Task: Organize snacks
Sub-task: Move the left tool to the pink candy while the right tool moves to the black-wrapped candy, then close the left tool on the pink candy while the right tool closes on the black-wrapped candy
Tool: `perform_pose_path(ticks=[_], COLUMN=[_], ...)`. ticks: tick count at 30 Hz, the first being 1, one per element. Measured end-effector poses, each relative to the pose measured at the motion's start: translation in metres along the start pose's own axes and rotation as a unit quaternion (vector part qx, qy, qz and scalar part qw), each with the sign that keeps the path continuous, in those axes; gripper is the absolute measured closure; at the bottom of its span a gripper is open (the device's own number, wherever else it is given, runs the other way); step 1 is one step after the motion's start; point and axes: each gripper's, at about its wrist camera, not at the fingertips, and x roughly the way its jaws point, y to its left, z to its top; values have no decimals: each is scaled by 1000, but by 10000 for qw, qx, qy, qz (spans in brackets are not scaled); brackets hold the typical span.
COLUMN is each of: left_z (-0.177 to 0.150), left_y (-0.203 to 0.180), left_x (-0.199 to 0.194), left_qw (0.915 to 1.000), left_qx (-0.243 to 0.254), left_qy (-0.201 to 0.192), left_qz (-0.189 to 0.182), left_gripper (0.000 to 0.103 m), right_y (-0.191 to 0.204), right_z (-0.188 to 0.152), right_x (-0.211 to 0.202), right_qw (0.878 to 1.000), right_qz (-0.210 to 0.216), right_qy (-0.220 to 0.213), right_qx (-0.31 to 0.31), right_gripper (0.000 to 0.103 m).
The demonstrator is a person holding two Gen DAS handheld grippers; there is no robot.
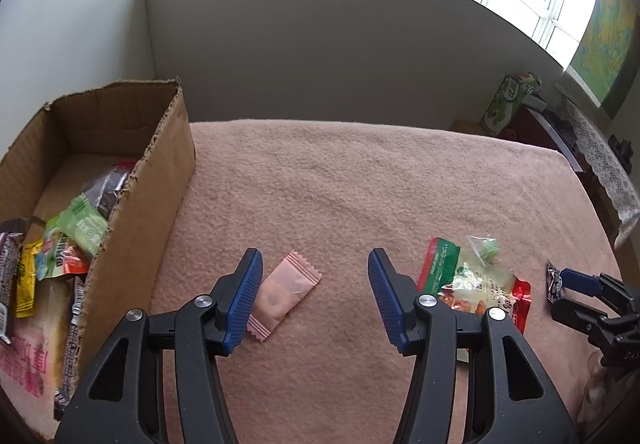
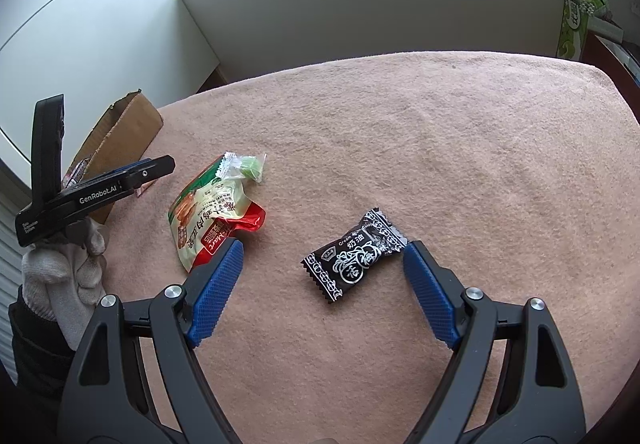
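Observation:
My left gripper [image 1: 316,276] is open over the pink blanket, with a pink candy wrapper [image 1: 285,294] lying between its fingers, close to the left one. My right gripper [image 2: 323,268] is open around a black candy wrapper [image 2: 354,256], whose right end touches the right finger. A red, green and cream snack bag [image 2: 208,216] lies left of it, with a small clear packet of green candy [image 2: 250,167] at its far end. Both also show in the left wrist view: the bag [image 1: 476,284] and the packet [image 1: 486,246]. The cardboard box [image 1: 152,200] at the left holds several snacks.
The pink blanket [image 1: 360,184] covers the table up to a grey wall. A green carton [image 1: 506,104] and a dark cabinet stand at the far right. In the right wrist view the left gripper [image 2: 100,192], held by a gloved hand, is beside the box [image 2: 124,128].

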Motion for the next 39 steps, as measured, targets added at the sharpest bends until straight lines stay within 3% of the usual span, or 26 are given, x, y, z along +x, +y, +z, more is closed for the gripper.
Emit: perform_pose_path(ticks=[8,15,20,25,29,31,34,39], left_z=[-5,-22,-23,-26,-31,-32,-36,-43], left_y=[4,-21,-25,-21,-6,-4,5,15], left_x=[-1,-5,-4,-6,-16,-17,-24,-36], left_qw=[9991,9993,9985,9981,9982,9984,9985,9983], left_qx=[-137,343,526,593,589,550,543,576], left_qy=[183,142,127,94,92,94,87,55], left_qz=[-355,-46,105,139,102,55,30,52], left_gripper=[49,50,66,75,83,84,84,85], right_y=[-4,1,9,26,23,21,20,30], right_z=[0,1,4,2,-3,-5,-4,-2], right_x=[-2,1,6,13,8,6,4,-1], right_qw=[10000,9998,9988,9934,9929,9917,9913,9910], right_qz=[78,-171,-440,-905,-951,-1075,-1112,-1073], right_qy=[-9,-33,-21,17,17,-7,-29,-171], right_qx=[40,-88,-224,-700,-714,-704,-704,-785], right_gripper=[18,22,27,46,53,67,76,76])
